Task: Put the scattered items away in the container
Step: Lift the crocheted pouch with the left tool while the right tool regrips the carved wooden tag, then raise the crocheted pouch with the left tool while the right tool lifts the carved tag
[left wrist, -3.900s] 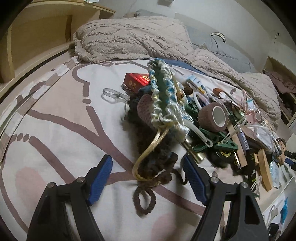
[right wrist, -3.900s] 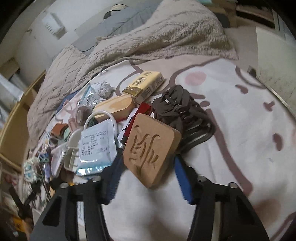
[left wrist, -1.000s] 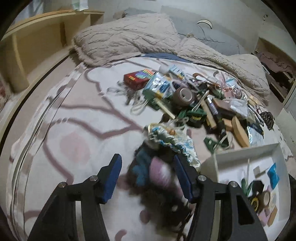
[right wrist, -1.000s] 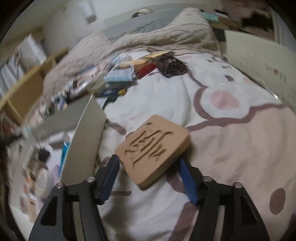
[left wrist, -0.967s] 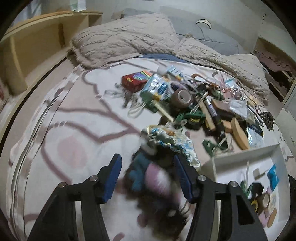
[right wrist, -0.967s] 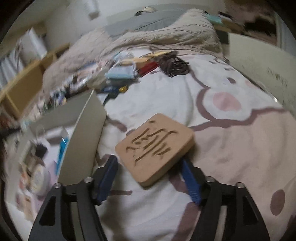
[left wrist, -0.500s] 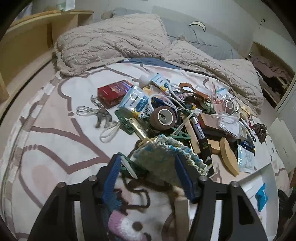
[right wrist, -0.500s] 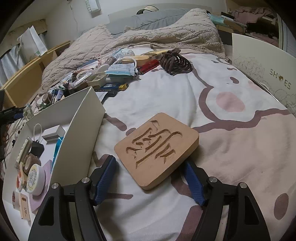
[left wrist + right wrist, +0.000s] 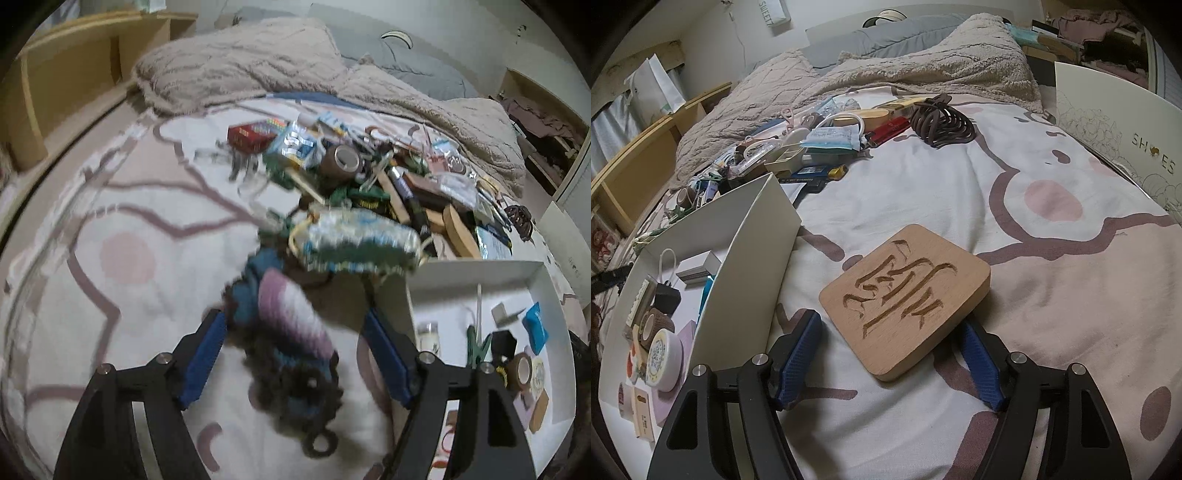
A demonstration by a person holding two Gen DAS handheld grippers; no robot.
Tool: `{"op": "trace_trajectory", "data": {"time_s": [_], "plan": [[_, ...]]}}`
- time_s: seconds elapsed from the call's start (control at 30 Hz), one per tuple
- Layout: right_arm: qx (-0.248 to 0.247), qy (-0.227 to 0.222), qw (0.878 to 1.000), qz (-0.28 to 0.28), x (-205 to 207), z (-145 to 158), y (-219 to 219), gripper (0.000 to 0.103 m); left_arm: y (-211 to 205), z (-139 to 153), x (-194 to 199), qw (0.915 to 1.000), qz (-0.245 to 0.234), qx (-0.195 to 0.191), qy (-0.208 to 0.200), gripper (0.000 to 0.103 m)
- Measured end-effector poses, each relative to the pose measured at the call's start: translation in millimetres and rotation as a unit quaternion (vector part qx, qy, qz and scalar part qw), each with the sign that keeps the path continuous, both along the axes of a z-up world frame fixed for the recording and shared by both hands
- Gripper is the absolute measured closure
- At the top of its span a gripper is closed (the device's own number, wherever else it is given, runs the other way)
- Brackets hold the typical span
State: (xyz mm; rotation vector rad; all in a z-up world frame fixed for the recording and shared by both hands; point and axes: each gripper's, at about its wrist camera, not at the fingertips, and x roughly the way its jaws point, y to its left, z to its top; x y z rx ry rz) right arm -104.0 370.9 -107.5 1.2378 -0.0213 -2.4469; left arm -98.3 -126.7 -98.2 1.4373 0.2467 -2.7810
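My left gripper (image 9: 295, 354) is shut on a bundle of knitted items (image 9: 291, 328): a pink-white piece, blue and dark brown yarn, and a green-blue crochet pouch (image 9: 358, 240) hanging in front, blurred by motion. The white container (image 9: 532, 291) lies just right of it, holding several small items. My right gripper (image 9: 892, 363) is shut on a carved wooden coaster (image 9: 905, 295) above the bed sheet, right of the white container (image 9: 746, 254). The pile of scattered items (image 9: 369, 177) lies beyond; it also shows in the right wrist view (image 9: 820, 144).
A beige blanket (image 9: 258, 66) and grey pillows lie at the bed's head. A wooden shelf (image 9: 74, 66) is at left. A coiled brown cord (image 9: 942, 125) lies on the sheet. A white shoe box lid (image 9: 1115, 125) stands at the right bed edge.
The left gripper has swung with the knitted bundle, which now hangs blurred beside the container's left wall. The right gripper with the coaster has barely moved.
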Motion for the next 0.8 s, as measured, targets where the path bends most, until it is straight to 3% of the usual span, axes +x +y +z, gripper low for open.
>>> {"op": "trace_trajectory", "data": {"time_s": [0.2,0.4,0.6,0.7,0.8], "plan": [[0.000,0.001,1.000,0.000,0,0,0,0.028,-3,-16,-1,0.9998,0.019,0.010,-0.004,0.028],[-0.001,0.001,1.000,0.000,0,0,0,0.028,-6,-21,4,0.9989,0.032,0.028,0.020,0.061],[-0.001,-0.003,1.000,-0.002,-1,1,1,0.028,-6,-21,17,0.9973,0.037,0.038,0.051,0.075],[0.022,-0.011,1.000,0.000,-2,7,-3,0.028,-7,-20,26,0.9965,0.037,0.047,0.058,0.078],[0.077,-0.008,0.997,0.005,1,14,-7,0.020,-7,-20,34,0.9960,0.037,0.053,0.061,0.080]]}}
